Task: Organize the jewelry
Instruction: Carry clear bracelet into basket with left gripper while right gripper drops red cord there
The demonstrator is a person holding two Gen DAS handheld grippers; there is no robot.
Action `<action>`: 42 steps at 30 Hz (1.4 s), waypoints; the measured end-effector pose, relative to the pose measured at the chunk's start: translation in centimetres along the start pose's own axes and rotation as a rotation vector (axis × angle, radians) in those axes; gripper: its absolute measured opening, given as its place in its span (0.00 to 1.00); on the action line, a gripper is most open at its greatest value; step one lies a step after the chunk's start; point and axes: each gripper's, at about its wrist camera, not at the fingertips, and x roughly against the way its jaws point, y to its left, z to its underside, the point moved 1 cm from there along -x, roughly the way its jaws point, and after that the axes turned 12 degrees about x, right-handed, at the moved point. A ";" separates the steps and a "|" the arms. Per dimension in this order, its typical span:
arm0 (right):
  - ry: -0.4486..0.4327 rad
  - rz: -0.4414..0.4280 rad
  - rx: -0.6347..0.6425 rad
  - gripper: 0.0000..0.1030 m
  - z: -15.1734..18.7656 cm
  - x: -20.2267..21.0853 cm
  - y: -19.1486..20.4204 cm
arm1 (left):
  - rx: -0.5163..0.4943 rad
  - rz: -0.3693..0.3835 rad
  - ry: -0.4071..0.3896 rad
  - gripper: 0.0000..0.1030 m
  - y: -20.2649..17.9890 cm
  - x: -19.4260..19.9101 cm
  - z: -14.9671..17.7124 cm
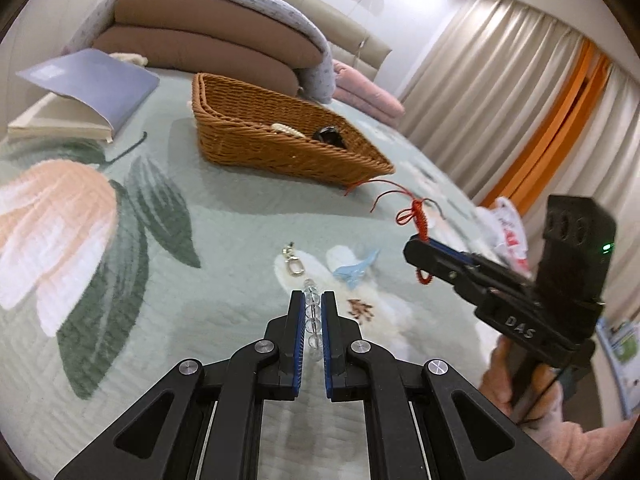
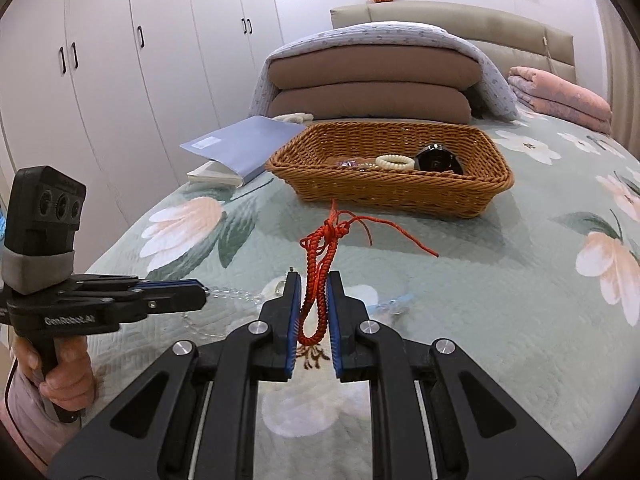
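You had both grippers nearly closed, each on its own piece. Your left gripper pinched a string of clear beads between its blue pads, the beads lined up along the fingers and running past the tips. Your right gripper was clamped on a red braided cord bracelet, its loop hanging down between the pads and the loose ends trailing forward over the floral bedspread.

The beads looked hard, smooth and likely slippery, so a hold across several of them seemed safer than on one. The cord looked light, soft and limp; it would droop and swing, and the thick braid seemed the better place to hold than the thin tails.

Just beyond lay a metal clasp and a pale blue clip, both loose on the bedspread. Farther off sat the wicker basket, already holding a cream bead bracelet and a dark round object.

The left view showed the clasp and clip plainly, and the cord hanging above and below your right gripper's fingers; the right view hid them largely behind the fingers, but looked into the basket and showed the beads trailing from the left gripper's tips.
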 end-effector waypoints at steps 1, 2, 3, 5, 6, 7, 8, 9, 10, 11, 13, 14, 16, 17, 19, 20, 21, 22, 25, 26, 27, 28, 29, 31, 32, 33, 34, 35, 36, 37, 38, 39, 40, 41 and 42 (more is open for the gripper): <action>-0.001 0.001 -0.001 0.11 0.0 0.1 -0.1 | 0.005 0.011 0.002 0.07 0.0 0.1 0.0; -0.005 0.002 -0.003 0.12 0.0 0.2 -0.2 | 0.008 0.020 0.002 0.07 0.0 0.1 -0.1; -0.007 0.003 -0.003 0.11 0.0 0.3 -0.2 | 0.010 0.028 0.001 0.07 -0.1 0.2 -0.1; -0.009 0.004 -0.003 0.11 0.0 0.5 -0.3 | 0.012 0.039 -0.002 0.07 -0.2 0.4 -0.1; -0.009 0.007 -0.004 0.11 -0.1 0.4 -0.2 | 0.009 0.042 -0.006 0.07 -0.3 0.5 -0.1; -0.009 0.007 -0.005 0.11 0.0 0.4 -0.2 | 0.008 0.042 -0.009 0.07 -0.2 0.6 -0.2; -0.007 0.006 -0.006 0.11 0.0 0.4 -0.2 | 0.008 0.042 -0.012 0.07 -0.3 0.7 -0.2; -0.005 0.008 -0.007 0.12 0.0 0.4 -0.2 | 0.010 0.041 -0.014 0.07 -0.3 0.8 -0.2; -0.005 0.010 -0.007 0.11 0.0 0.4 -0.2 | 0.011 0.042 -0.016 0.07 -0.3 1.0 -0.2; -0.005 0.011 -0.007 0.11 0.0 0.4 -0.2 | 0.010 0.045 -0.019 0.07 -0.3 1.1 -0.2; -0.008 0.013 -0.007 0.12 -0.1 0.5 0.0 | 0.011 0.051 -0.027 0.07 -0.4 1.5 -0.2; -0.012 0.014 -0.005 0.11 -0.1 0.7 0.1 | 0.011 0.057 -0.033 0.07 -0.5 1.7 -0.3; -0.018 0.018 -0.006 0.11 -0.2 0.9 0.1 | 0.004 0.067 -0.044 0.07 -0.9 2.1 -0.5; -0.024 0.017 -0.008 0.11 -0.3 1.1 0.0 | 0.000 0.070 -0.049 0.07 -1.0 2.2 -0.6; -0.027 0.020 -0.011 0.11 -0.5 1.3 -0.2 | -0.004 0.082 -0.058 0.07 -1.4 2.6 -1.0; -0.029 0.022 -0.015 0.11 -0.7 1.4 -0.3 | -0.010 0.084 -0.063 0.07 -1.8 2.8 -1.4; -0.030 0.022 -0.019 0.11 -0.9 1.5 -0.5 | -0.018 0.080 -0.069 0.07 -2.2 3.0 -1.8; -0.030 0.022 -0.023 0.11 -1.1 1.6 -0.6 | -0.022 0.079 -0.071 0.07 -2.4 3.2 -2.1; -0.026 0.029 -0.022 0.12 -2.4 1.9 -1.2 | -0.039 0.083 -0.088 0.07 -3.5 3.8 -3.6; -0.027 0.019 -0.030 0.12 -3.0 2.0 -1.6 | -0.050 0.081 -0.097 0.07 -3.9 4.0 -4.3; -0.030 0.010 -0.041 0.11 -3.8 2.1 -2.1 | -0.060 0.081 -0.104 0.07 -4.4 4.1 -5.1; -0.031 0.009 -0.046 0.11 -4.3 2.2 -2.4 | -0.068 0.082 -0.110 0.07 -4.9 4.2 -5.9; -0.026 0.018 -0.048 0.12 -5.3 2.0 -3.0 | -0.075 0.082 -0.115 0.07 -5.3 4.0 -6.6; -0.021 0.042 -0.039 0.11 -6.9 1.5 -4.1 | -0.091 0.079 -0.124 0.07 -6.0 3.7 -8.2; -0.019 0.049 -0.036 0.11 -7.9 0.9 -4.9 | -0.102 0.071 -0.131 0.07 -6.5 3.3 -9.2; -0.017 0.049 -0.046 0.11 -8.7 0.3 -5.8 | -0.110 0.060 -0.136 0.07 -6.8 2.9 -10.1; -0.012 0.039 -0.066 0.11 -9.6 -0.5 -6.8 | -0.116 0.052 -0.141 0.07 -7.1 2.4 -11.1; -0.001 0.013 -0.099 0.11 -10.5 -1.7 -8.3 | -0.119 0.052 -0.145 0.07 -7.3 1.9 -12.2; 0.005 0.003 -0.116 0.12 -11.0 -2.4 -9.2 | -0.122 0.045 -0.153 0.07 -7.5 1.3 -13.3; 0.015 0.000 -0.137 0.12 -11.6 -3.4 -10.3 | -0.125 0.037 -0.159 0.07 -7.6 0.7 -14.2; 0.035 -0.003 -0.157 0.12 -12.2 -4.7 -11.3 | -0.130 0.027 -0.164 0.07 -7.6 0.1 -15.0; 0.050 -0.019 -0.175 0.12 -12.6 -5.8 -12.1 | -0.137 0.006 -0.173 0.07 -7.6 -0.6 -15.8; 0.066 -0.039 -0.198 0.12 -13.1 -7.0 -12.8 | -0.144 -0.024 -0.179 0.07 -7.6 -1.5 -16.5; 0.085 -0.053 -0.218 0.12 -13.5 -8.3 -13.5 | -0.153 -0.065 -0.185 0.07 -7.4 -2.7 -17.3; 0.095 -0.059 -0.221 0.12 -13.7 -9.1 -13.8 | -0.152 -0.097 -0.187 0.07 -7.0 -3.9 -18.0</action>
